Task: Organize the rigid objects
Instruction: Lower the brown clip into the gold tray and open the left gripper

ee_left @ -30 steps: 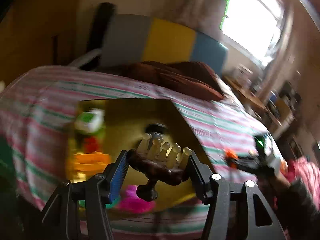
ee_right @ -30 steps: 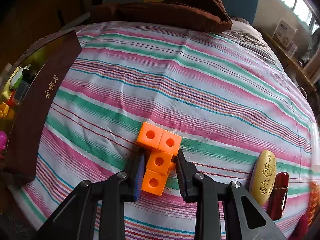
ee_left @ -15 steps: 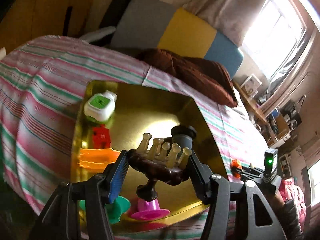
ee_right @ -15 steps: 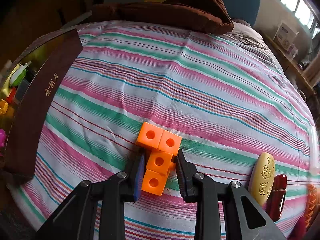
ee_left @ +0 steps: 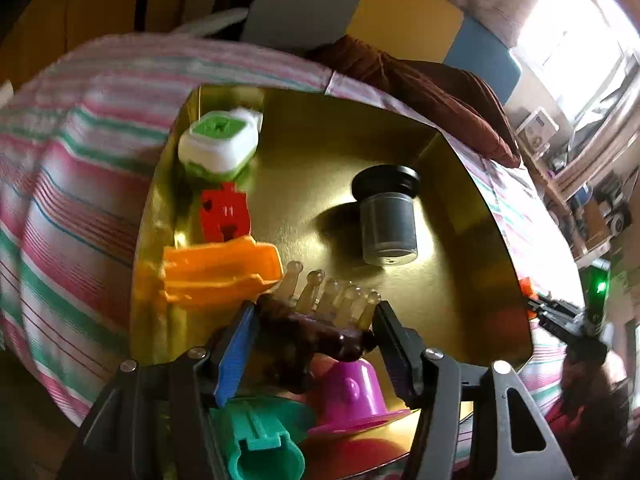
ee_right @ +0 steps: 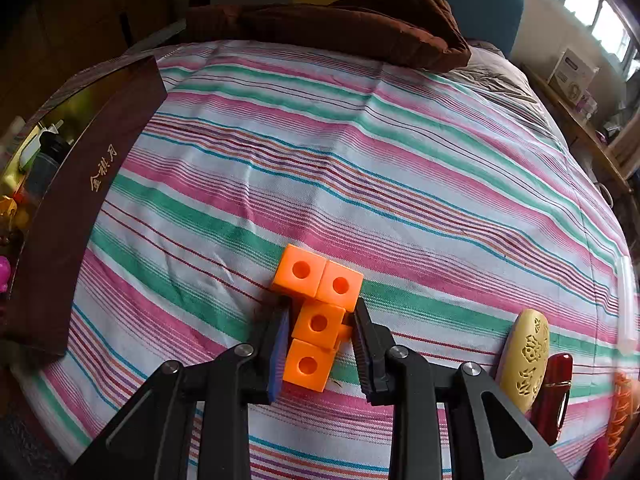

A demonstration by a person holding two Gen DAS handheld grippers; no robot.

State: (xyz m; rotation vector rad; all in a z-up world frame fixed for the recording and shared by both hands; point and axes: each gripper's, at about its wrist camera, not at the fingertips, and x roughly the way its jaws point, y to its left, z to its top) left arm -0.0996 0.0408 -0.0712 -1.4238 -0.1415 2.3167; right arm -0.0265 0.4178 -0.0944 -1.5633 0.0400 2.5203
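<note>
lowering into the gold box [ee_left: 460, 240], our left hand-held gripper [ee_left: 316, 330] carried the comb [ee_left: 320, 316] in wide, just-eased jaws above the pink cup [ee_left: 352, 396]; release looked near. our right hand-held gripper [ee_right: 320, 336] sat narrowly clamped on the orange blocks [ee_right: 318, 312] on the bed [ee_right: 400, 168].

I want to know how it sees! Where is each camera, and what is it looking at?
Left wrist: sits on the left claw, looking down into the gold box; its fingers hold a brown massager.
Right wrist: sits on the right claw, looking down at orange cubes on the striped bed.
Both show the box, bed and brown pillow.
</note>
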